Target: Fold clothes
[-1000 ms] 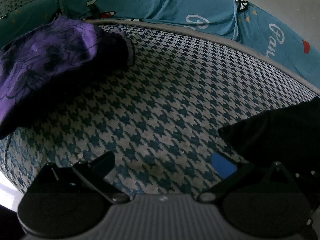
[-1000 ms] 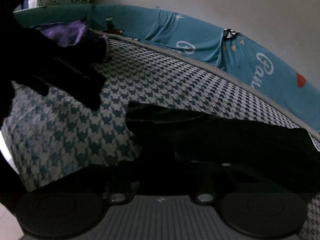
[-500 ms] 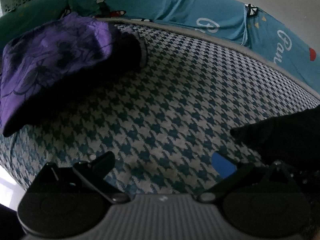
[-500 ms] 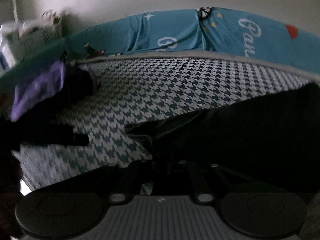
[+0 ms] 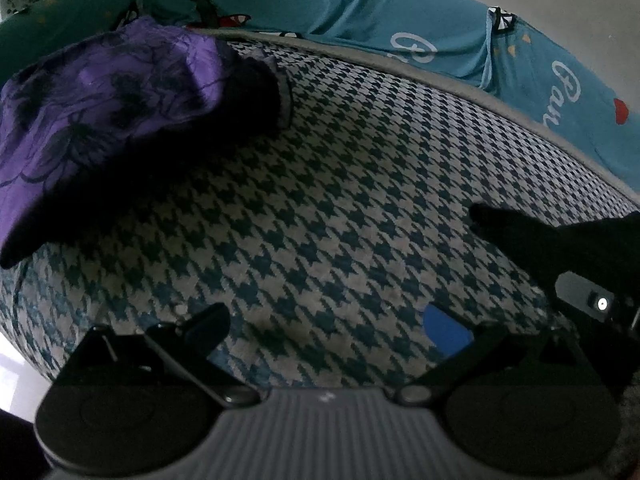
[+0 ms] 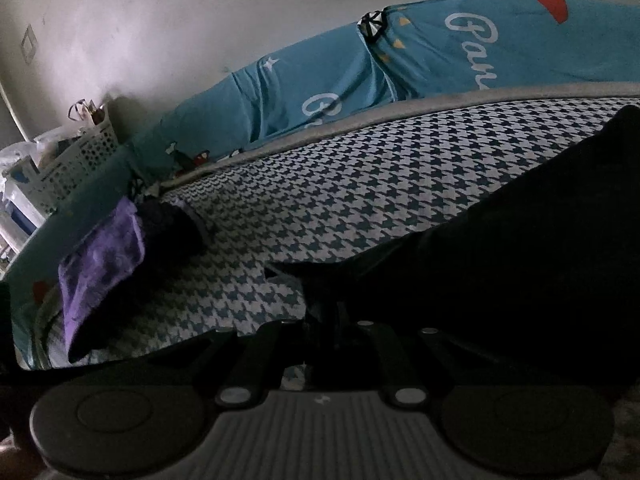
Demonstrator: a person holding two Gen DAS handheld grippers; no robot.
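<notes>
Left wrist view first: since 1 second ago your left gripper (image 5: 324, 324) has kept its jaws spread wide with nothing between them, low over the houndstooth bedcover (image 5: 360, 200). The black garment (image 5: 560, 240) has slid further toward the right edge of that cover, and a piece of your right gripper (image 5: 588, 296) now shows beside it, which was not there before. The purple garment (image 5: 100, 92) sits higher and larger on the cover's left side than it did.

Your right gripper's (image 6: 324, 316) view has swung: the houndstooth bedcover (image 6: 360, 184) now runs level where it curved before, and the black garment (image 6: 520, 260) fills the right half, lying on the cover. Your right jaws are drawn close together with the garment's dark edge at them; it looks pinched, but you cannot tell for certain.

Behind the cover runs a grey piped edge, then a teal printed sheet (image 6: 320, 80) with white script, against a pale wall (image 6: 160, 20). Left of the cover stands a white lattice basket (image 6: 76, 160).

Dim light swallows the black garment's folds, so its shape is hard to make out, and it is cut off at the frame's right. A dark item under the purple garment (image 6: 104, 256) cannot be identified.
</notes>
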